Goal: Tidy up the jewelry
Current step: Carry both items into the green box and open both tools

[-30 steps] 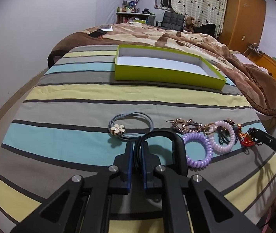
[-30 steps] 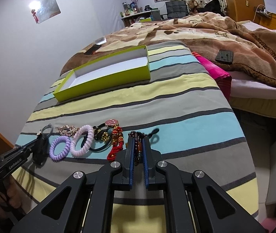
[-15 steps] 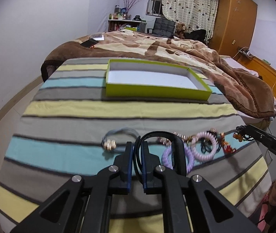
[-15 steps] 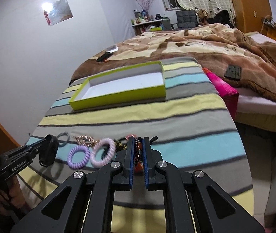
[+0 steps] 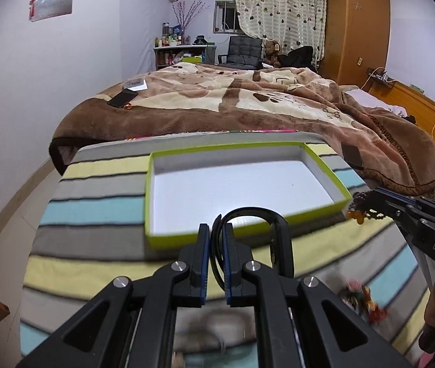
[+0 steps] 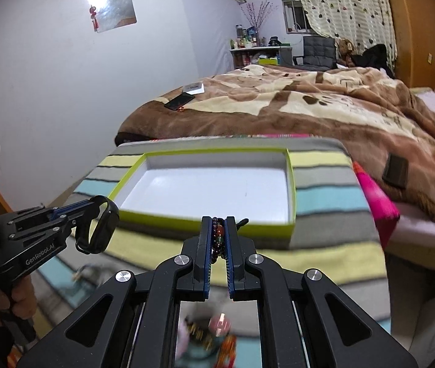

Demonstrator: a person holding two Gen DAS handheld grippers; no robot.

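Observation:
My left gripper [image 5: 216, 233] is shut on a black band [image 5: 280, 236] and holds it in the air just short of the near wall of the lime-green box [image 5: 186, 237]. It also shows in the right wrist view [image 6: 94, 204] with the black band [image 6: 102, 230]. My right gripper [image 6: 218, 227] is shut on a dark beaded bracelet [image 6: 217, 239] near the box's front wall [image 6: 263, 230]; it shows in the left wrist view [image 5: 370, 197] by the box's right corner. The box's white inside holds nothing. Other jewelry [image 6: 214, 334] lies blurred on the striped sheet below.
The striped sheet [image 5: 94, 211] covers the near part of the bed. A brown blanket [image 5: 248, 101] lies behind the box, with a phone [image 5: 122, 98] on it. A pink item [image 6: 373, 196] sits at the sheet's right edge.
Both grippers have risen from the sheet and moved forward to the box, each carrying its piece. The remaining jewelry has dropped to the bottom of both views.

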